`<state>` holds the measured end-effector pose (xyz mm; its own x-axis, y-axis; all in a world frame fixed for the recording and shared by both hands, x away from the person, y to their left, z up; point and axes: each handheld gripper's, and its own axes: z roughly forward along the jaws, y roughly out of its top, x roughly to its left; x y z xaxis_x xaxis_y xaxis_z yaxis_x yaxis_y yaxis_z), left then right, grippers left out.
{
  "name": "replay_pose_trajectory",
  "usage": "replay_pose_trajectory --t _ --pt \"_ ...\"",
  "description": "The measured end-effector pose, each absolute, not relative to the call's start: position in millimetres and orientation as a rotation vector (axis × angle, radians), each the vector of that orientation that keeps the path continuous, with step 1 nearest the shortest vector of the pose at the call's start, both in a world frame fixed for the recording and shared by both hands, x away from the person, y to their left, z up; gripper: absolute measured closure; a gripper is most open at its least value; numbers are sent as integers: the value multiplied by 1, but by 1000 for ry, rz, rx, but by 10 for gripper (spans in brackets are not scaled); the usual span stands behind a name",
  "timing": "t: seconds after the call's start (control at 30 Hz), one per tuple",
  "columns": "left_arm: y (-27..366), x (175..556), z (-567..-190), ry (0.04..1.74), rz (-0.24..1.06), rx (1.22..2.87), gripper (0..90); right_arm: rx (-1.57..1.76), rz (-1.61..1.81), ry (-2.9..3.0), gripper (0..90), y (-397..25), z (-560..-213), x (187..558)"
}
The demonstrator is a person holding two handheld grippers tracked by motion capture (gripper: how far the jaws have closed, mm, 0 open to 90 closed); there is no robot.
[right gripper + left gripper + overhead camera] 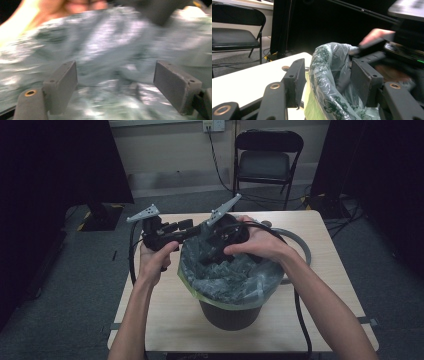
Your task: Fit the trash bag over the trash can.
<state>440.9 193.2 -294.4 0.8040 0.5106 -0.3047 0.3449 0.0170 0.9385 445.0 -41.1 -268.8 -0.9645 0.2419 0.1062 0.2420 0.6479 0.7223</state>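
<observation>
I see the translucent green-printed bag (227,282) crumpled over the bin (230,316) rim; left gripper (325,82) straddles it wide, right gripper (115,82) wide above.

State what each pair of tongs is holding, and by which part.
Nothing is held. The left tongs stand open astride the bag rim; the right tongs are open above the bag's inside.

You see a translucent pale-green bag (227,282) with dark green print lining a dark bin (229,316), on a light wood-grain table (160,312); your grippers' jaws are black.
</observation>
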Motion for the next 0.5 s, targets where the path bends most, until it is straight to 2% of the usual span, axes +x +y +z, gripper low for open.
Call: replay_pose_trajectory --t 0.33,0.5 --pt "193 440 -295 702 163 1590 431 -535 -995 -3075 246 -36 -297 460" --pt "197 440 -296 721 177 1593 412 -504 -1164 -2967 205 -41 -281 455"
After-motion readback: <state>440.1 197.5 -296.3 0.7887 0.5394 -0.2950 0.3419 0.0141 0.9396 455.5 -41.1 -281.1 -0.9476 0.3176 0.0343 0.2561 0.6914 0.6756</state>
